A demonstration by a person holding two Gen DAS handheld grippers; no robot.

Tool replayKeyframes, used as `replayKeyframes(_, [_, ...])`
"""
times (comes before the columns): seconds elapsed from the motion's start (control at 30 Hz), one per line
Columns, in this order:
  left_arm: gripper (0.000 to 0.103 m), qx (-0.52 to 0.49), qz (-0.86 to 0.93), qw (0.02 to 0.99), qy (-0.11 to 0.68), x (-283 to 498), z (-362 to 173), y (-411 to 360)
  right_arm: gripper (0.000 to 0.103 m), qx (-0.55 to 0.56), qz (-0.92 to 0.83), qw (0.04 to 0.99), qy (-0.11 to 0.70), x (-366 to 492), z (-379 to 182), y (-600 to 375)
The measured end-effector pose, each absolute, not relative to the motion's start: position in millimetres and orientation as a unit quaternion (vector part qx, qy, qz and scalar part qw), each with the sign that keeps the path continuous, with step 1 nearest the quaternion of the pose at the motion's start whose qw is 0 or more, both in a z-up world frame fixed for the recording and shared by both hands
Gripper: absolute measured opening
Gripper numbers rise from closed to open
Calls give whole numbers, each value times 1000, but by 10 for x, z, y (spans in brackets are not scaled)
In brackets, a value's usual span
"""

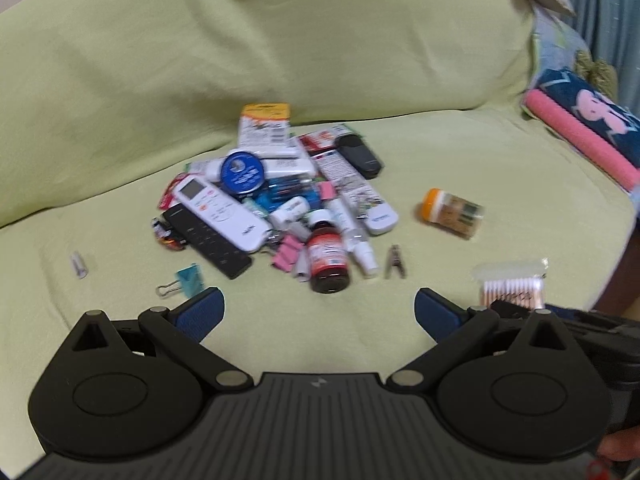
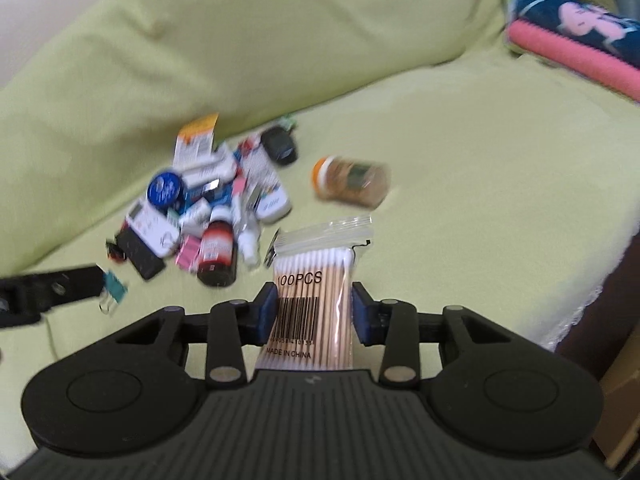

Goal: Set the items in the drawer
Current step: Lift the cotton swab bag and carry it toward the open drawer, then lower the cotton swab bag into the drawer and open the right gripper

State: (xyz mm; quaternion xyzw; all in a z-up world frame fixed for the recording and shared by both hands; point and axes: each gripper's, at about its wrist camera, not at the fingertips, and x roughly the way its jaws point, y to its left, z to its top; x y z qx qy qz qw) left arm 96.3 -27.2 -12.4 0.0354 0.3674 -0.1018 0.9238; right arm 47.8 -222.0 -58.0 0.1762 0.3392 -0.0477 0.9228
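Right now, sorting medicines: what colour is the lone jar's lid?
Orange lid on the jar; clearest in the left wrist view.

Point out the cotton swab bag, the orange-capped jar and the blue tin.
cotton swab bag (image 2: 310, 312): right wrist view, on its barcode label.
orange-capped jar (image 1: 456, 213): left wrist view, on its clear body.
blue tin (image 1: 243, 172): left wrist view, on its lid.

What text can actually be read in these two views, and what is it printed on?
"100PCS": on the bag of cotton swabs clamped in the right gripper.
"MADE IN CHINA": lower on the same bag, under its barcode.
The digits under the barcode are too small to read.
Labels in the pile and on the orange-capped jar are too blurred to read.
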Motion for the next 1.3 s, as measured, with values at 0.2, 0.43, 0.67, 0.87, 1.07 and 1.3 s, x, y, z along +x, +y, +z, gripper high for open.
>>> replayKeyframes(0.2, [102,50,-158,920,355,754,-31,-636,31,199,-97,927,304,-80,-276,-2517])
replayKeyframes(0.43, [102,66,-225,909,345,405,47,-1083,29,213,-164,921,281,-799,-63,-2805])
replayKeyframes(0.67, [102,86,-292,891,337,64,76,-1578,28,220,-249,905,267,-1569,77,-3058])
replayKeyframes(0.87, [102,108,-356,867,330,-254,80,-2067,25,239,-333,873,263,-2270,88,-3276])
replayKeyframes(1.07, [102,135,-397,848,323,-543,66,-2447,25,265,-386,834,294,-2700,-115,-3509])
replayKeyframes(1.3, [102,159,-405,839,326,-611,10,-2630,26,288,-390,805,341,-3007,-360,-3847])
